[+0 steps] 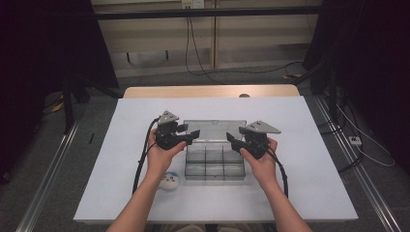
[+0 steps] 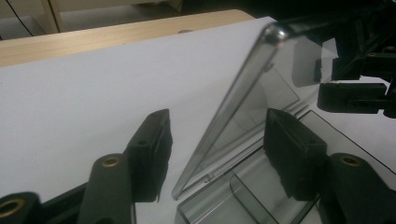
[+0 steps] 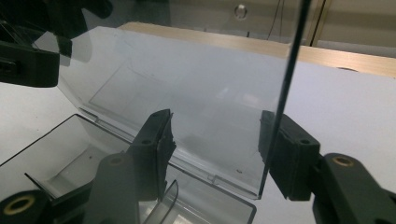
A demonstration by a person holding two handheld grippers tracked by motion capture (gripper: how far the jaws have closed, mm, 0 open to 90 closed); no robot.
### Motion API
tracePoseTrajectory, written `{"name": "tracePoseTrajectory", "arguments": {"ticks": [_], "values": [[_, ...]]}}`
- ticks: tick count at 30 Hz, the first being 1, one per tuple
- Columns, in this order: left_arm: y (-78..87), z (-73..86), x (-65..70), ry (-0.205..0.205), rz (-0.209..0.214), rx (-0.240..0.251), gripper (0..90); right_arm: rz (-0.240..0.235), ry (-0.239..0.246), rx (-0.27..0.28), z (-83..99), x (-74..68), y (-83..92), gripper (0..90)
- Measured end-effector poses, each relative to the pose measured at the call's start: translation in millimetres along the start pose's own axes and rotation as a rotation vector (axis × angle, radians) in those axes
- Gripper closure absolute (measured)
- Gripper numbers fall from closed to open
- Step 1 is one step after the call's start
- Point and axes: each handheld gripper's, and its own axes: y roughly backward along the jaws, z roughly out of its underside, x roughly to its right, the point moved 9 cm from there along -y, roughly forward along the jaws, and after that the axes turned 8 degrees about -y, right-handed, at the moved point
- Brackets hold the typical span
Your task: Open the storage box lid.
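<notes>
A clear plastic compartment box (image 1: pixel 214 162) sits near the middle of the white tabletop (image 1: pixel 309 159), its hinged transparent lid (image 1: pixel 216 129) raised and leaning toward the far side; the left tool (image 1: pixel 190 137) is held at the lid's left end and the right tool (image 1: pixel 233 141) at its right end, each in one of the person's hands, forearms coming in from the near edge; in the left gripper view the lid (image 2: pixel 233 107) stands edge-on between the two black jaws, with a clear gap to each pad, so the left tool is open around the lid's edge without pressing on it; in the right gripper view the lid (image 3: pixel 187 107) likewise passes between the jaws, its side edge running just in front of the right-hand pad and the left-hand pad standing off from the pane, so the right tool also stands open around the lid, though whether the one pad touches the edge I cannot tell; the box's dividers (image 3: pixel 168 198) show below the hinge line; a small white object with dark markings (image 1: pixel 169 181) lies on the tabletop just beside the left forearm, near the box's near left corner; a strip of bare wood (image 1: pixel 208 91) shows along the far edge of the tabletop.
</notes>
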Motion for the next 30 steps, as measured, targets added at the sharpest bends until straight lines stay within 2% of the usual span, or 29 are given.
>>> {"name": "tracePoseTrajectory", "arguments": {"ticks": [8,13,22,30], "values": [[-4.7,-3.3,0.4,-0.017,-0.011,0.007,50.8,0.009,-0.014,0.001,-2.8,1.7,-4.0,44.1],[-8.8,-5.0,-1.2,-0.018,-0.03,0.003,50.7,0.011,-0.02,0.001,-3.5,1.9,-6.2,42.4],[-14.4,-6.1,-5.7,0.001,-0.049,0.005,51.7,0.016,-0.042,0.005,-7.2,3.1,-12.8,39.1],[-18.5,-6.8,-9.3,0.023,-0.046,0.004,51.9,0.012,-0.058,0.008,-12.6,3.4,-19.9,34.7]]}}
